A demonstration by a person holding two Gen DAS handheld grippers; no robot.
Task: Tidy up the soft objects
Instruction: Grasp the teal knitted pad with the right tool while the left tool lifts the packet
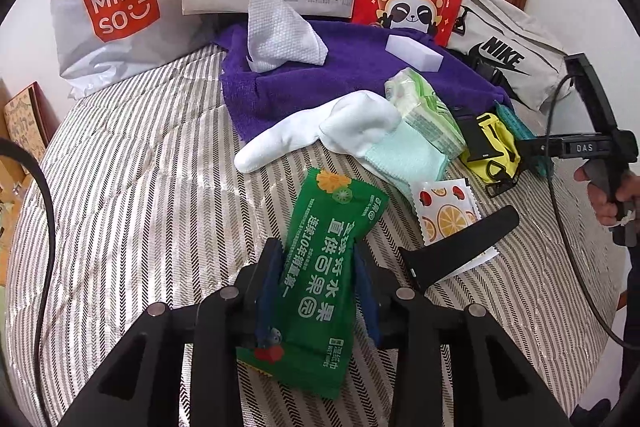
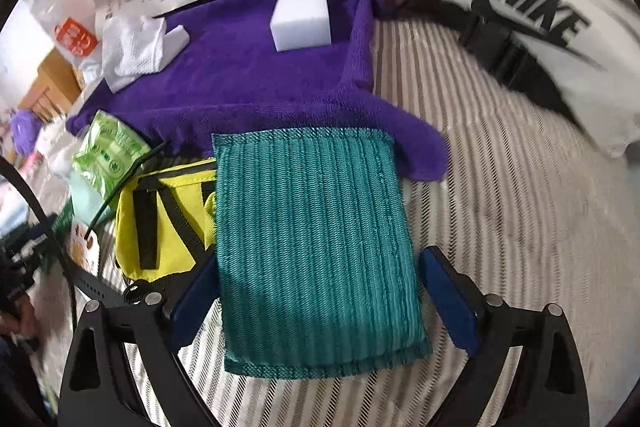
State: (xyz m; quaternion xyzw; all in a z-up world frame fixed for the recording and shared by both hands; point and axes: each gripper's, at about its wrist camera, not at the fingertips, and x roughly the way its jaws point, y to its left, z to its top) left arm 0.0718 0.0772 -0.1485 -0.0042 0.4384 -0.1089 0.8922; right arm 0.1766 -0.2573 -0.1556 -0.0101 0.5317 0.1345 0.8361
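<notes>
Soft things lie scattered over the striped grey-and-white quilt (image 1: 140, 187). Nearest its front edge, a green plastic wet-wipe packet (image 1: 320, 275) sits between the pads of the left gripper (image 1: 316, 279), which pinch its sides. Beyond it lie a white sock (image 1: 320, 131), a mint-green cloth (image 1: 408, 155), a fruit-printed sachet (image 1: 444, 211) and a pale green tissue pack (image 1: 424, 107). A rumpled purple towel (image 2: 240, 79) spreads toward the far edge, carrying a white sponge block (image 2: 302, 21) and a crumpled white wipe (image 2: 132, 55). The right gripper (image 2: 316, 295) stands spread wide on either side of a teal ribbed cloth pad (image 2: 312, 247), pads clear of it, beside a yellow fabric pouch (image 2: 160, 219).
</notes>
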